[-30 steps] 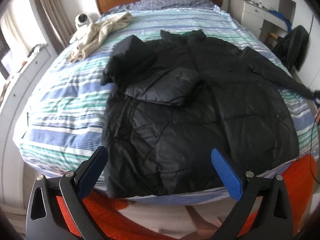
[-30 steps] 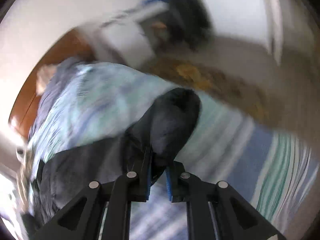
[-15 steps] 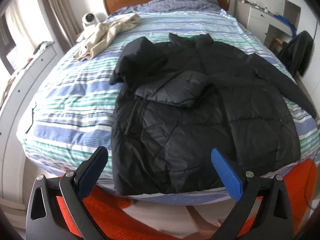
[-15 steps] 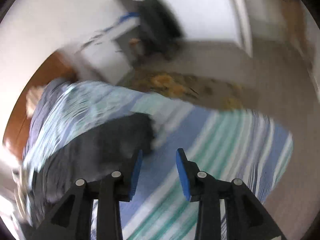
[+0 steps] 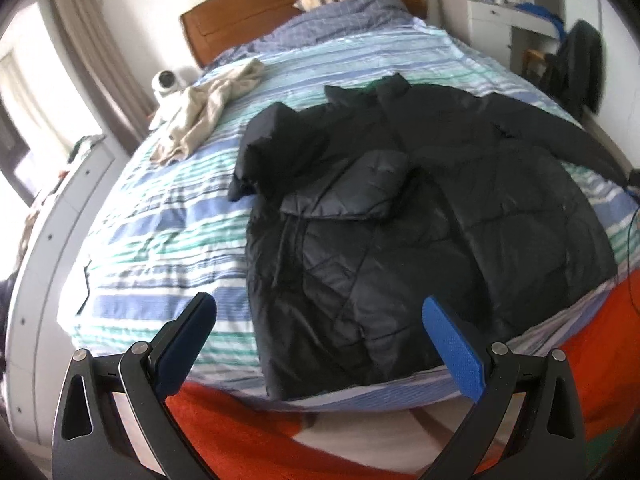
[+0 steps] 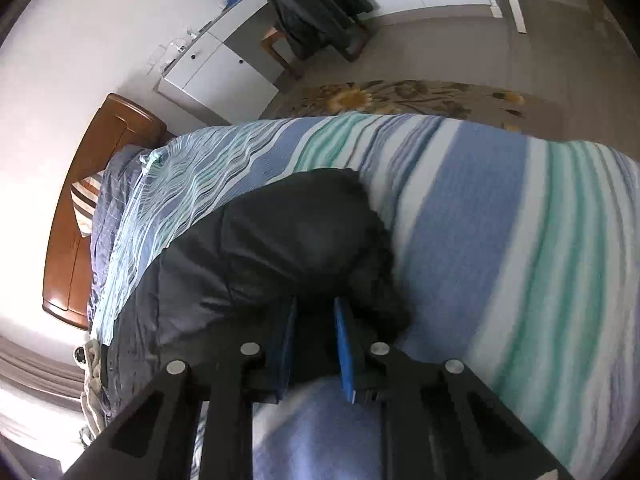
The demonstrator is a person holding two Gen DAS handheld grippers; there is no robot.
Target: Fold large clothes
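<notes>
1. A black quilted puffer jacket [image 5: 420, 240] lies spread flat across the striped bed, collar toward the headboard, hem at the bed's foot edge.
2. One sleeve is folded inward, its cuff resting on the chest.
3. The other sleeve [image 6: 304, 240] stretches out sideways toward the bed's edge, its dark end lying on the blue-and-green stripes.

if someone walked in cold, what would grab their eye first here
A big black puffer jacket sprawls across the striped bed, one sleeve already folded over its chest. The right gripper has just been closing, and the jacket's other sleeve end sits between its blue pads. The left gripper hangs wide open over the hem, and a beige garment lies crumpled near the headboard.
</notes>
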